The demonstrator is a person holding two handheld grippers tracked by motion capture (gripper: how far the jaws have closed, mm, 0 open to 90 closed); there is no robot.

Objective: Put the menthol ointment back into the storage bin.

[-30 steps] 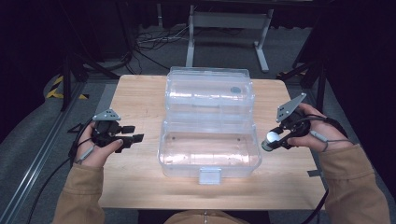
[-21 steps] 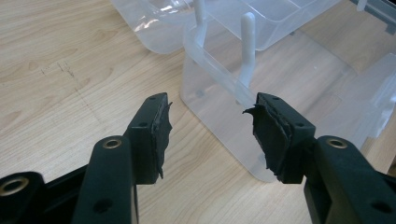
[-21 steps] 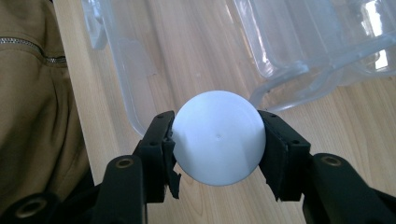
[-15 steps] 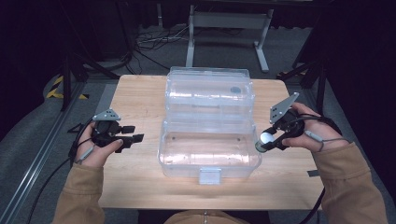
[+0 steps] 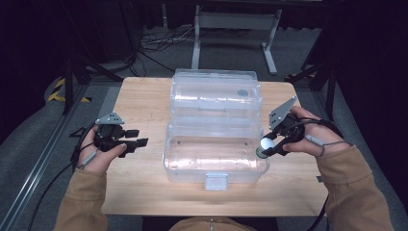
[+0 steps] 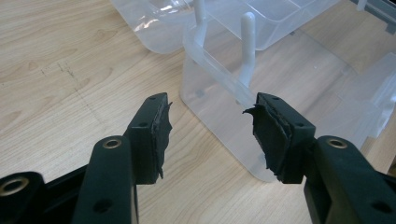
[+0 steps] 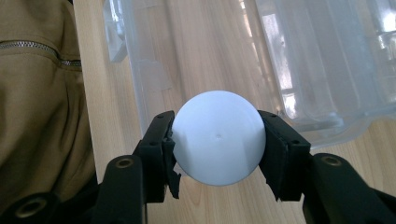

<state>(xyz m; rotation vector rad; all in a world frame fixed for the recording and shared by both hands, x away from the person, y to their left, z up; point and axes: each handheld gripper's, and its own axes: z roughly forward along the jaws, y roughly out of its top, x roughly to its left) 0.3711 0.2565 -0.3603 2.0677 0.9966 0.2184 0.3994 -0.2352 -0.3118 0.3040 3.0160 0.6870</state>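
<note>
two tongs are at work over a wooden surface (image 5: 144, 96) that carries a clear plastic box (image 5: 214, 154) with its hinged lid (image 5: 216, 94) folded back behind it. the right tongs (image 5: 265, 146) pinch a white ball (image 5: 265, 143) between their black pads, and in the right gripper view the ball (image 7: 218, 137) sits squarely between the two jaws, touching both. the ball hangs just at the right end of the box, over its rim, with the box's floor showing through beyond it. the left tongs (image 5: 134, 138) stand spread with nothing between them, held near the left end of the box and apart from it; in the left gripper view their worn pads (image 6: 161, 130) point toward the box's near corner (image 6: 219, 93). tan sleeves (image 5: 82, 202) cover both forearms.
</note>
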